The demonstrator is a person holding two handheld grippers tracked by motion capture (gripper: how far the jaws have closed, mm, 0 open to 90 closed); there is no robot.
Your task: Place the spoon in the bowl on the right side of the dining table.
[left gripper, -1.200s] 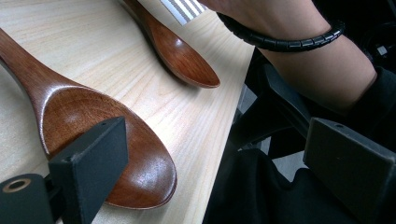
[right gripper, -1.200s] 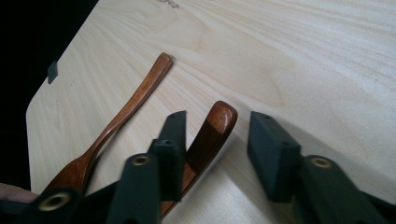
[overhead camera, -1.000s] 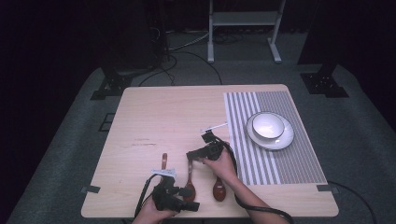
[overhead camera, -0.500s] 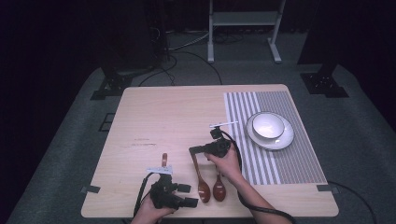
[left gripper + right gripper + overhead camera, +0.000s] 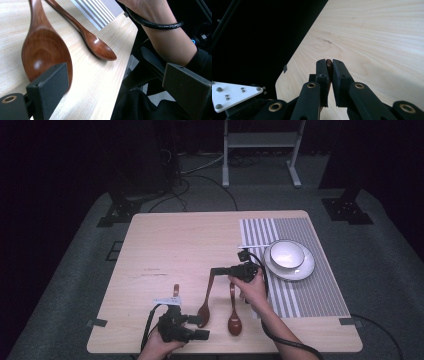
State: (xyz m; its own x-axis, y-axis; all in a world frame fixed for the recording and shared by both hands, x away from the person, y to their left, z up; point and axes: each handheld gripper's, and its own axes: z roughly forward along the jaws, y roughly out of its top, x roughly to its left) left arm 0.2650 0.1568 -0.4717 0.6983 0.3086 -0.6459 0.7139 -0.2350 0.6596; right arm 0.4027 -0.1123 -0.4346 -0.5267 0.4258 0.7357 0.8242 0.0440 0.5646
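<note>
Table: pale wood, set on a grey floor mat; a striped placemat is laid over its right part.

Wooden spoons, two: the left wooden spoon is lain near the front edge with its handle raised at the far end; the right wooden spoon is lain just beside it, bowl toward the person. In the left gripper view both bowls are seen flat on the table, the nearer one just beside the left jaw.

Right hand-held gripper: narrowed on the handle tip of the left wooden spoon, a brown sliver being pinched between the jaws in the right gripper view.

Left hand-held gripper: spread wide, nothing gripped, held at the front edge, its jaws pointed right toward the spoon bowls.

A short brown stick is lain behind the left hand-held gripper.

White bowl: stood on a white plate on the placemat; no contents are seen in it.
</note>
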